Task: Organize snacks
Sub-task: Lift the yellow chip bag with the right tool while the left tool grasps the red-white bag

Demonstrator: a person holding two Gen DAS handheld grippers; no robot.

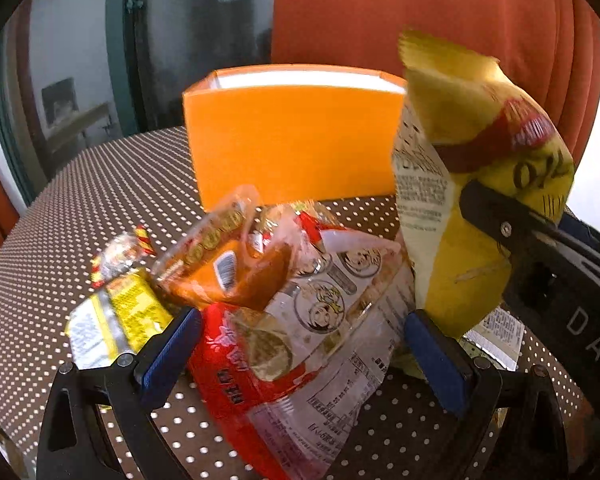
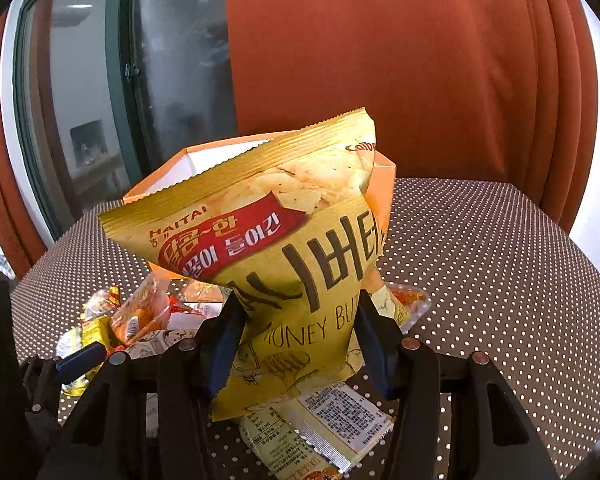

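Right gripper (image 2: 296,340): blue pads squeezed onto the lower part of the yellow chip bag (image 2: 268,236), bag creased in where the pads press. Bag held upright, clear of the table, top seal tilted up and to the left. In the right wrist view it hangs in front of the orange box (image 2: 384,188) and hides most of the box front; the crimped top edge overlaps the box opening. In the left wrist view the same bag (image 1: 472,128) sits to the right of the orange box (image 1: 296,140), just beside its right edge, with one black finger (image 1: 496,216) of the right gripper across it.

Left gripper (image 1: 300,344): fingers spread wide, blue pads either side of the red-and-clear snack pack (image 1: 300,340), not pressing it as far as can be seen. That pack lies flat on the dotted tablecloth (image 1: 100,208), in front of the orange box. An orange-and-clear packet (image 1: 228,252) rests partly on top of it, nearer the box. Small yellow packet (image 1: 116,312) lies left of the pile, well left of the box front, touching the left pad area. A twisted candy wrapper (image 1: 116,256) sits just behind it.

Under the held bag, in front of the box: a flat pale packet with printed label (image 2: 340,412) on the cloth.

Orange box stands upright, open top, white inside, on the table. Rust-coloured curtain (image 2: 400,60) behind the box, window (image 2: 84,80) to the box's left.
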